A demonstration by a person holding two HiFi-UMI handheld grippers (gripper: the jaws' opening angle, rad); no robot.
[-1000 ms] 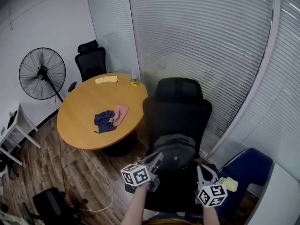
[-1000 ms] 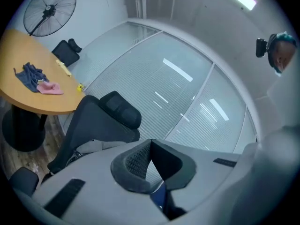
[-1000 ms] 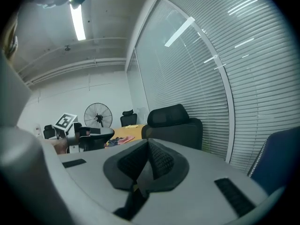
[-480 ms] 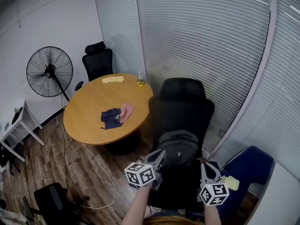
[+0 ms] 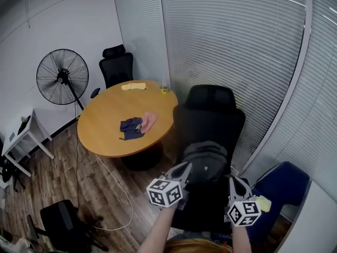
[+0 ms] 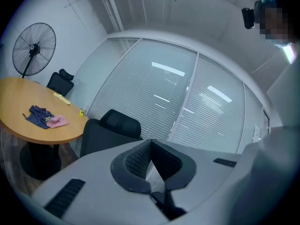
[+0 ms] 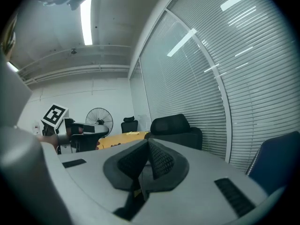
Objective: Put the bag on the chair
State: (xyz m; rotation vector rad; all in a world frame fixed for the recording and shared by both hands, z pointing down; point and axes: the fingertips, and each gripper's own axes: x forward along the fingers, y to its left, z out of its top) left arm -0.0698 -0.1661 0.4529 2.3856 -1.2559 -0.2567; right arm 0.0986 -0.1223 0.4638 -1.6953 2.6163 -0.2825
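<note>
Currently in my left claw (image 6: 150,143): nothing, jaws pressed together.
Right claw (image 7: 147,146): jaws together too, empty.
Grey backpack (image 5: 204,159): on the seat of the black office chair (image 5: 210,117), just beyond both claws.
Round wooden table (image 5: 105,128): left of that chair, carrying blue and pink cloths (image 5: 138,125).

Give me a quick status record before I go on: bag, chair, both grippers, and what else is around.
bag: grey bag rests on the seat, against the backrest
chair: black chair, right of the table
left gripper: left gripper has jaws together with nothing between them, just in front of the bag in the head view
right gripper: right gripper has jaws together, empty, to the bag's right
task state: bag looks placed, neither gripper holds it
table: round wooden table with a blue cloth and a pink cloth
other: fan by the wall
</note>
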